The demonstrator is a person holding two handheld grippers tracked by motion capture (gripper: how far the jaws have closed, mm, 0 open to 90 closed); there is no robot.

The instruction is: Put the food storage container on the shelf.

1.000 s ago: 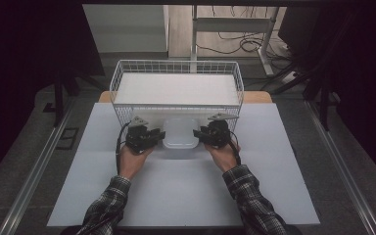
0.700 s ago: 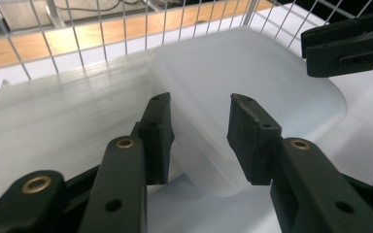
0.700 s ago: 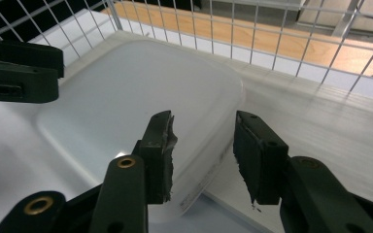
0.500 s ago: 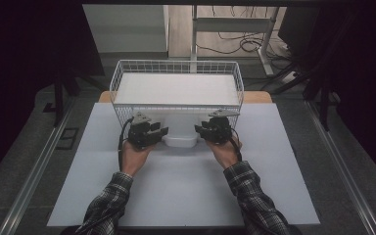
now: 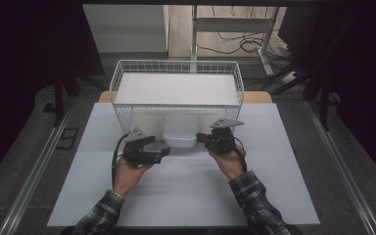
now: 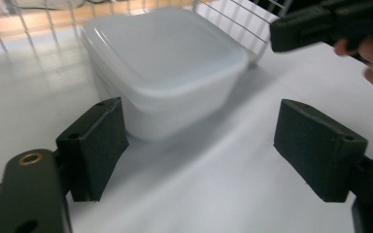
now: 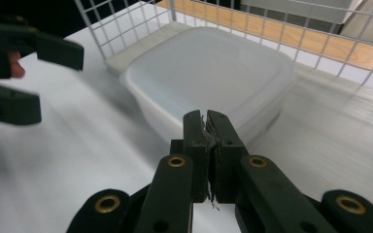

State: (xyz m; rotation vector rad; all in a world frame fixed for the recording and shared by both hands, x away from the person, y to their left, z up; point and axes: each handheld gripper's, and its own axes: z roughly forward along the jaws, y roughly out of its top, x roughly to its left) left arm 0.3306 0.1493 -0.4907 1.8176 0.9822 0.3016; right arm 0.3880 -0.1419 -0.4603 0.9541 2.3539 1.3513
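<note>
One translucent white lidded container [image 5: 179, 135] sits between spread left hand-held gripper [image 6: 199, 150] and pressed-together right hand-held gripper [image 7: 212, 127].

container [image 5: 179, 134] on table [image 5: 186, 196] | before basket [image 5: 176, 73]; between left gripper [image 5: 162, 151], right gripper [image 5: 201, 138]

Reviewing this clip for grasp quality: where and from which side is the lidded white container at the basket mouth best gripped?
Probably across the container's two side walls just under the overhanging lid rim, coming in level from the person's side. It sits flat, half inside the wire basket, so the mesh blocks its far end. The left gripper stands open beside its near corner, jaws just opened; the right gripper is shut, touching nothing.
</note>
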